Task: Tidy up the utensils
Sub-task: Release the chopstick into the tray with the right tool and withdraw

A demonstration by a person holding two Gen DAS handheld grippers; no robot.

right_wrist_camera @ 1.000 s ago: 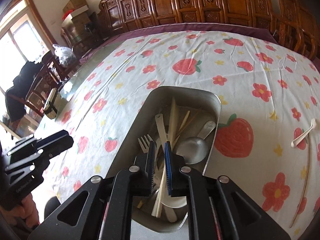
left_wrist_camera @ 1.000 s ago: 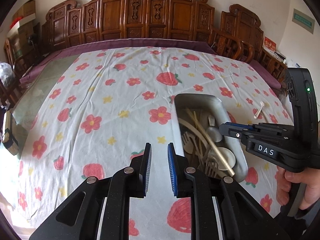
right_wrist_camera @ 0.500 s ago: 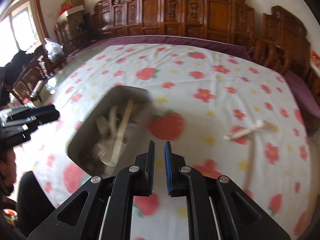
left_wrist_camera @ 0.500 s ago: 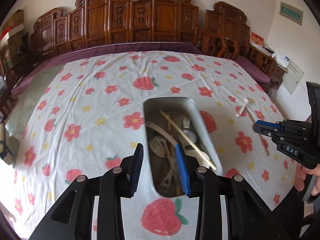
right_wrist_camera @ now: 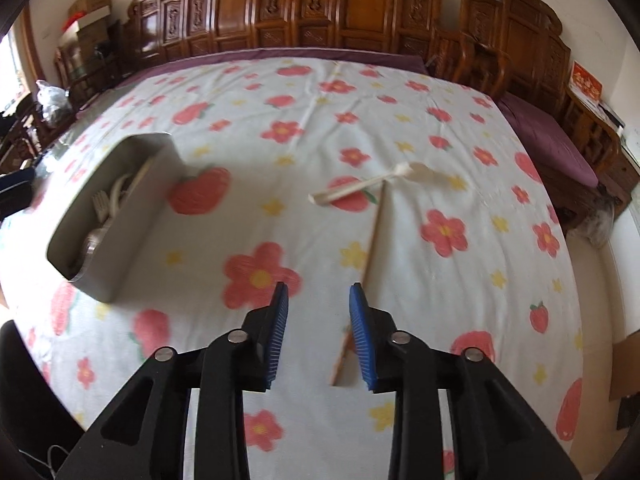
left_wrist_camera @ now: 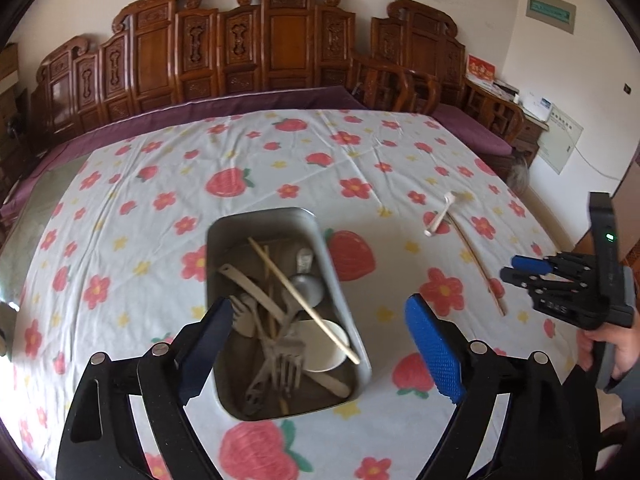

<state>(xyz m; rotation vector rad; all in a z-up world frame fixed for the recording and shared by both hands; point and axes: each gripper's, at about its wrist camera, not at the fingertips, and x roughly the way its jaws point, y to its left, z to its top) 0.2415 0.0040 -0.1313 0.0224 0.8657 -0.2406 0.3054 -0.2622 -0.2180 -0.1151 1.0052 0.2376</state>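
The chopstick (right_wrist_camera: 374, 236) right of the tin (right_wrist_camera: 120, 216) looks light, stiff, slippery; pinch mid-shaft. Both claws, left (left_wrist_camera: 320, 344) and right (right_wrist_camera: 318, 332), just opened, empty.

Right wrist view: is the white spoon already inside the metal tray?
No, the white spoon lies on the tablecloth, well apart from the metal tray.

Utensil-filled metal tray (left_wrist_camera: 320, 236); loose spoon (right_wrist_camera: 372, 186), chopstick (right_wrist_camera: 374, 240)
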